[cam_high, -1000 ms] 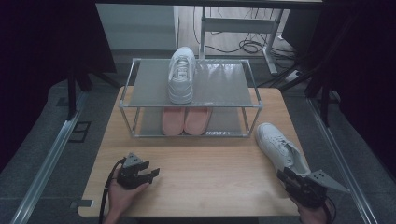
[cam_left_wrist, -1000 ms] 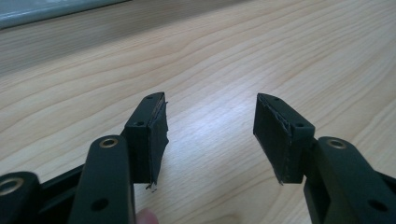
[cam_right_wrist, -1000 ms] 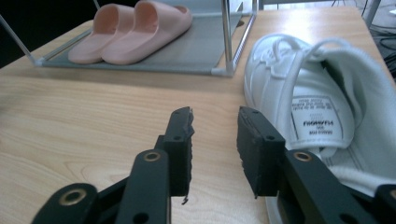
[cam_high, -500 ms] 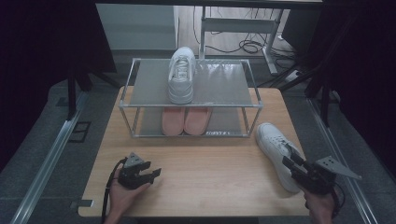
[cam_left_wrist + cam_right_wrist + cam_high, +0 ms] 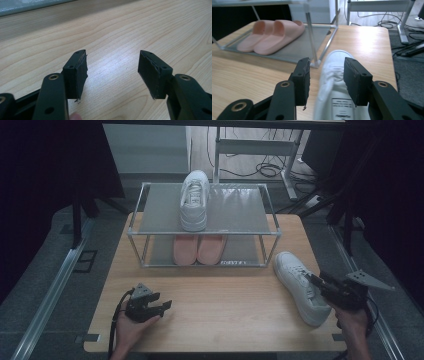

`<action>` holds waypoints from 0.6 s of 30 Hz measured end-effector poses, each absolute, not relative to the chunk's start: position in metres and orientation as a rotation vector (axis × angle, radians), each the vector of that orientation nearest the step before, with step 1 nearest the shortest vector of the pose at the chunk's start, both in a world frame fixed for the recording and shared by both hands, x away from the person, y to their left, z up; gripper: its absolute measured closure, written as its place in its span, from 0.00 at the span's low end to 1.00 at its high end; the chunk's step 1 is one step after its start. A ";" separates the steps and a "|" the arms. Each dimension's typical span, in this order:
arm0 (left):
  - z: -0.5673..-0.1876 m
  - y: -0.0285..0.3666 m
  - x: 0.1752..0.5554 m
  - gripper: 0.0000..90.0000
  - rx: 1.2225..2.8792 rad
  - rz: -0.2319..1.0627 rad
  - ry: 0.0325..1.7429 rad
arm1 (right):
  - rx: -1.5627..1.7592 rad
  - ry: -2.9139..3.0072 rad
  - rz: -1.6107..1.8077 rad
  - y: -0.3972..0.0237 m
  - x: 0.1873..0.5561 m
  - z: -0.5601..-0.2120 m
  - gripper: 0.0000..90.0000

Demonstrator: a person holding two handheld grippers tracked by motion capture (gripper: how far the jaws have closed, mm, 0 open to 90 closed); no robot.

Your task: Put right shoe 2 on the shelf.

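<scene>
Right tool [image 5: 316, 282], held in the person's right hand [image 5: 352, 320] at the desk's near right corner, points toward the far left, low over the heel end of a white sneaker [image 5: 300, 285]. Its jaws have just been opening; in the right gripper view they stand apart on either side of the sneaker's [image 5: 334, 85] collar, and the pads do not press on it. The sneaker lies on the desk [image 5: 225, 315] along the right edge, toe toward the rack's near right post.

Left tool [image 5: 162, 306] rests in the left hand [image 5: 127, 327] near the desk's near left corner, pointing right along the front edge. Its jaws have just been opening and stand wide, with bare wood [image 5: 117, 37] between them.

A two-tier metal rack [image 5: 202, 227] occupies the far half of the desk. A second white sneaker [image 5: 194, 200] sits on its upper shelf, toe toward the person; a pair of pink slippers [image 5: 199, 249] lies on the lower shelf, beyond the right tool in its own view.
</scene>
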State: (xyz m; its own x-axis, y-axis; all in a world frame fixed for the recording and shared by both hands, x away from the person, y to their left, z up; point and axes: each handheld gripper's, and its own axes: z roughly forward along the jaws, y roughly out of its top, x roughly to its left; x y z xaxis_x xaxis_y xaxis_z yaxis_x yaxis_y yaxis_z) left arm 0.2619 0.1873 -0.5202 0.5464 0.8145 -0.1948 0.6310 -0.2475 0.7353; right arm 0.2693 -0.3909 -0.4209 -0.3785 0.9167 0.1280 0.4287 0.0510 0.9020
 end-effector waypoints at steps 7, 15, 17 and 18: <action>-0.521 0.188 0.263 0.43 1.987 0.257 1.164 | 1.389 1.845 1.292 -0.412 0.290 -0.433 0.60; -0.521 0.189 0.263 0.42 1.986 0.258 1.170 | 1.420 1.868 1.272 -0.419 0.298 -0.446 0.59; -0.521 0.189 0.263 0.42 1.989 0.256 1.171 | 1.416 1.871 1.281 -0.420 0.297 -0.449 0.58; -0.521 0.189 0.263 0.42 1.989 0.256 1.171 | 1.416 1.871 1.281 -0.420 0.297 -0.449 0.58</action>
State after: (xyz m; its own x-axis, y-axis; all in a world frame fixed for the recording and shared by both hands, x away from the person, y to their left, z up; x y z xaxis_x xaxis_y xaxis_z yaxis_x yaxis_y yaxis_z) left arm 0.2630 0.1886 -0.5211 0.5518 0.8072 -0.2097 0.6461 -0.2548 0.7195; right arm 0.2968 -0.4200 -0.4489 -0.3617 0.9177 0.1642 0.4850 0.0348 0.8738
